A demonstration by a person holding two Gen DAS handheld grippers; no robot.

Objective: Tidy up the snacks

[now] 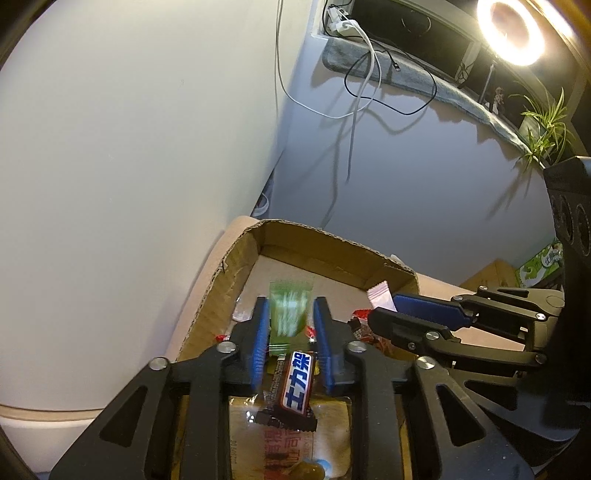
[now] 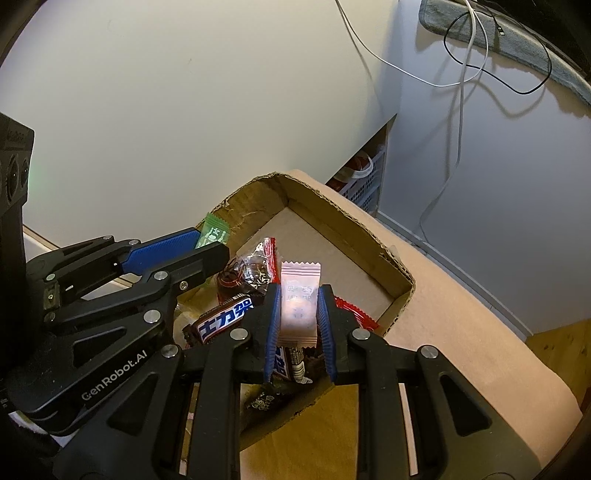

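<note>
A brown cardboard box (image 1: 332, 236) (image 2: 332, 206) with low walls holds loose snacks. Above its near end, my left gripper (image 1: 291, 301) (image 2: 212, 243) has a green candy packet (image 1: 288, 314) (image 2: 214, 234) between its blue pads. The packet is blurred while the fingers are sharp, and a thin gap shows beside it. My right gripper (image 2: 299, 288) (image 1: 384, 306) is shut on a pale pink candy packet (image 2: 299, 302) (image 1: 380, 295) over the box. A brown chocolate bar (image 1: 295, 387) (image 2: 225, 317) lies in the box under both grippers.
Red and dark wrapped sweets (image 2: 258, 266) and a red packet (image 2: 358, 314) lie in the box. It sits on a pink tabletop (image 2: 461, 332) against a white wall. Cables (image 1: 369, 74) hang from a ledge; a ring light (image 1: 511, 31) and a plant (image 1: 546, 125) stand far right.
</note>
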